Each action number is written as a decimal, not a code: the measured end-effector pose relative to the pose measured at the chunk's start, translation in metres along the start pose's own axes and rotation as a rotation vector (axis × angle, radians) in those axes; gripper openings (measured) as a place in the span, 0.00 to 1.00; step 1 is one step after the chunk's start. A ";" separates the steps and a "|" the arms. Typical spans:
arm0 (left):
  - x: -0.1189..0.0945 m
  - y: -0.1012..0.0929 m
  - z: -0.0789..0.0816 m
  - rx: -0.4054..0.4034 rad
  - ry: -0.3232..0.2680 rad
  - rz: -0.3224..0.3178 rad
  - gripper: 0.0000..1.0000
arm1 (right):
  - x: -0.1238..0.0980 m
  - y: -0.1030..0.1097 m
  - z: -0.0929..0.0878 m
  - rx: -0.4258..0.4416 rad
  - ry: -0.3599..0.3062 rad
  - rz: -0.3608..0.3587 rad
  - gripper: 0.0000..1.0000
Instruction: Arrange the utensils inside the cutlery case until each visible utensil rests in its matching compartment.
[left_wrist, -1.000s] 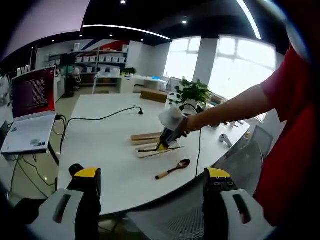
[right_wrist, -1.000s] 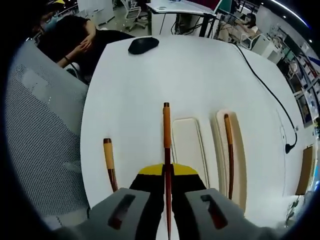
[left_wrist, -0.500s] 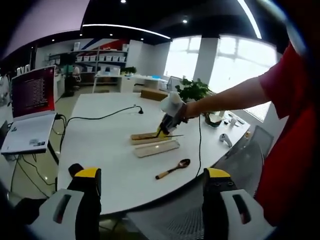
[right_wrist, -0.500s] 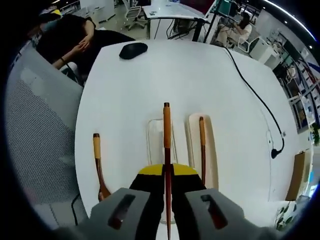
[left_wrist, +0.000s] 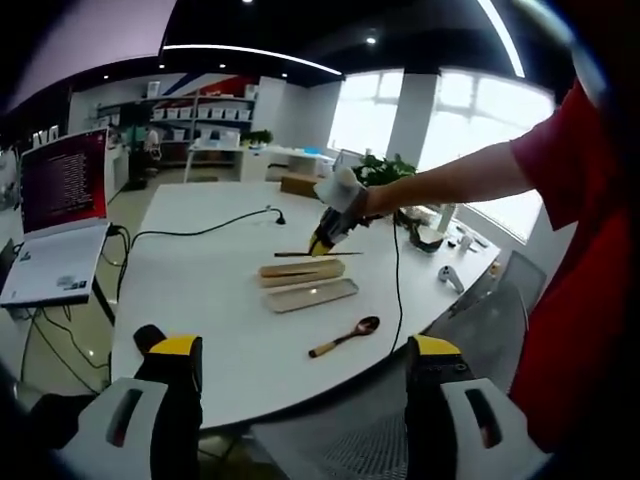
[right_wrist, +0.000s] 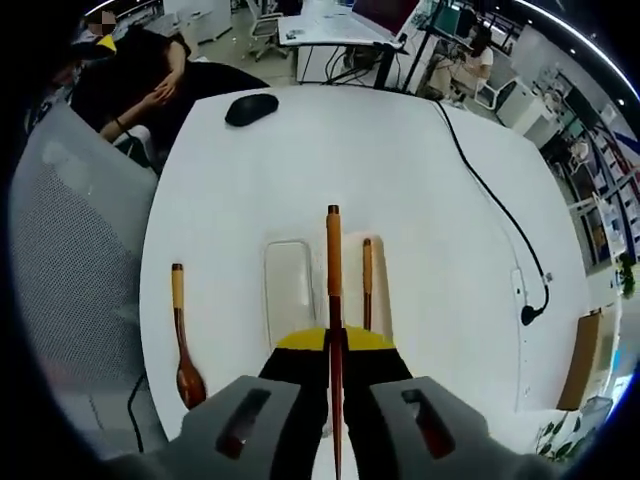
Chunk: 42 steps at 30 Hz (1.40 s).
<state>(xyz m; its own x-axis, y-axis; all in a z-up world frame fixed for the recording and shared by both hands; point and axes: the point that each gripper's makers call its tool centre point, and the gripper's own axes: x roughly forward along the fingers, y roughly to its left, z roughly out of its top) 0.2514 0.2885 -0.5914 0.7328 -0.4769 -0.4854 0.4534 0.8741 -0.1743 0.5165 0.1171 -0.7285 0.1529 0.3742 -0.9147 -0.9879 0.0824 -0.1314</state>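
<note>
Right claw (right_wrist: 333, 350) is clamping a long utensil (right_wrist: 333, 270) by its lower end, holding it in the air over the case (right_wrist: 287, 292) on the white table (right_wrist: 330, 150). Left claw (left_wrist: 300, 380) is hanging apart and empty off the table's near edge. One utensil is already lying in the wooden tray (right_wrist: 380, 300) at 1 o'clock of the claw; the pale tray at 11 o'clock looks empty. Judging it: keep the handle parallel to the trays, lower flat, then release. Spoon (right_wrist: 183, 340) is lying loose at 9 o'clock. Mouse (right_wrist: 251, 108), cable (right_wrist: 490, 200), laptop (left_wrist: 62, 235), chair (right_wrist: 60, 260) are well apart; nothing is blocking.
</note>
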 end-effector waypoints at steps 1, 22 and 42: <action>0.000 0.000 0.000 0.000 0.002 0.001 0.86 | 0.000 -0.002 0.000 0.000 -0.002 -0.002 0.00; 0.007 0.005 -0.001 -0.035 0.053 0.043 0.85 | 0.028 -0.025 0.012 0.015 -0.044 0.049 0.00; 0.009 0.005 -0.008 -0.020 0.060 0.063 0.85 | 0.069 -0.029 -0.009 0.031 -0.006 0.041 0.00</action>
<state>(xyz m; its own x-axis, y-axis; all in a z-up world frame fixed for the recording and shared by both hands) 0.2563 0.2888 -0.6033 0.7279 -0.4147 -0.5460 0.3966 0.9043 -0.1581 0.5552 0.1321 -0.7919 0.1129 0.3834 -0.9167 -0.9920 0.0960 -0.0820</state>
